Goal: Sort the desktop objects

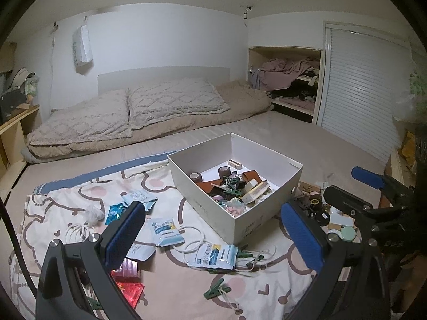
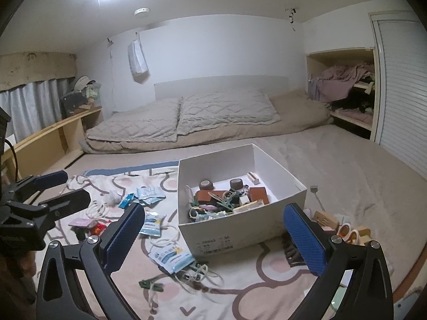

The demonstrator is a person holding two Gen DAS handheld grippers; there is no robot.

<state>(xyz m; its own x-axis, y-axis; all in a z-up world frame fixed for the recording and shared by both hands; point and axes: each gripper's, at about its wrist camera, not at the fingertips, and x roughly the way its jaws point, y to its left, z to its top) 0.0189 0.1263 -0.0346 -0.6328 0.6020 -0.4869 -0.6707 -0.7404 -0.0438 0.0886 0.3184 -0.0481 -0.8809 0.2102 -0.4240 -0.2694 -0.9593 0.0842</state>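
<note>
Partly hidden behind white box (image 1: pixel 248 221): small clutter (image 1: pixel 317 208).

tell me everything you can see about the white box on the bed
The white box is an open, lidless rectangular carton, apparently cardboard, with printed text on its near wall. It sits upright on the patterned blanket, turned corner-on to the left camera. Small clutter covers its floor, including two tape rolls. Neither gripper touches it.

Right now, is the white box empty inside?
No, the white box already holds things, like two brown tape rolls and a green clip.
</note>
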